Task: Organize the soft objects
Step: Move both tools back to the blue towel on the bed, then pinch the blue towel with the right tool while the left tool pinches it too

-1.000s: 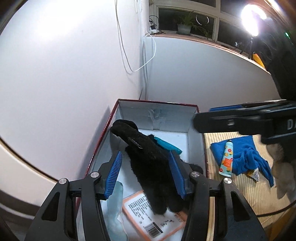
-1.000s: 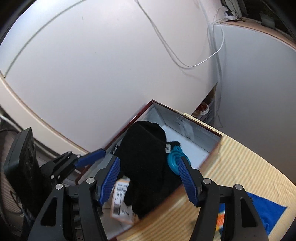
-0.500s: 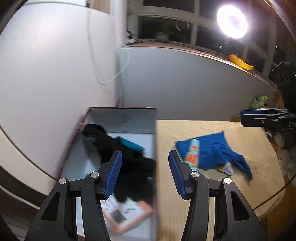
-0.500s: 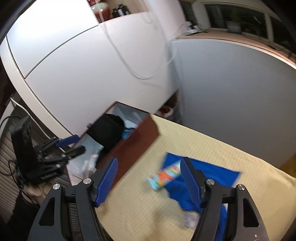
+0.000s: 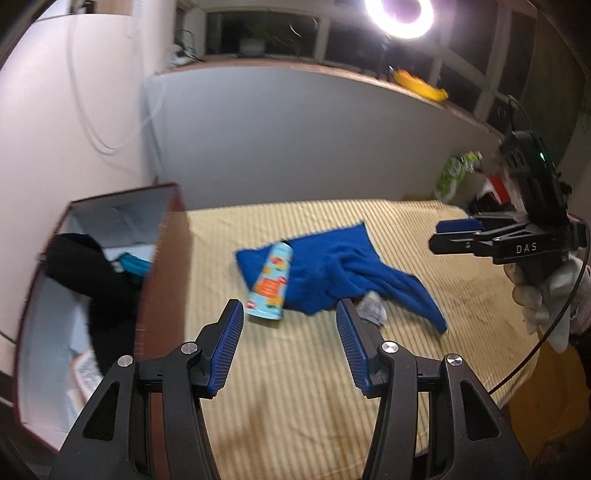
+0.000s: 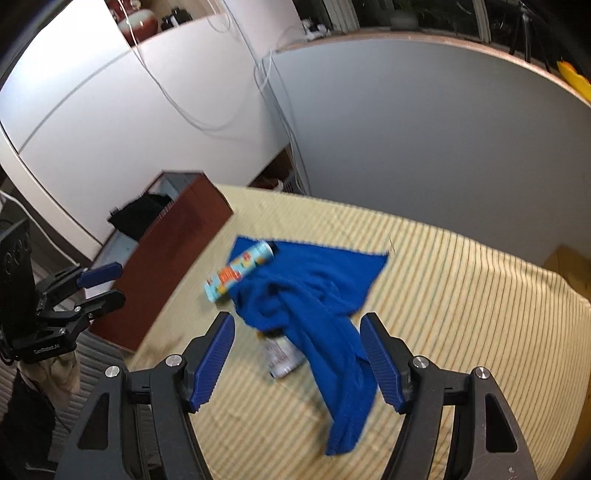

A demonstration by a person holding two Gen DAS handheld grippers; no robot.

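Observation:
A crumpled blue cloth [image 5: 343,266] [image 6: 314,291] lies on the striped yellow tablecloth [image 5: 314,387]. A light blue printed tube [image 5: 271,286] [image 6: 240,271] lies on its left edge. A small white bottle [image 5: 371,312] [image 6: 282,354] is half under the cloth. A black plush item [image 5: 88,273] [image 6: 142,218] lies in the dark red box [image 5: 162,280] [image 6: 173,266] at the left. My left gripper [image 5: 290,347] is open and empty, above the table in front of the tube. My right gripper [image 6: 297,360] is open and empty, over the cloth.
The box also holds a teal item [image 5: 131,264] and a printed card [image 5: 86,369]. White walls stand behind the table. A ring light [image 5: 399,14] glares at the top. The table edge falls away at the right [image 6: 569,295].
Both grippers have pulled back from over the box and swung right toward the blue cloth. The black plush item stays in the box.

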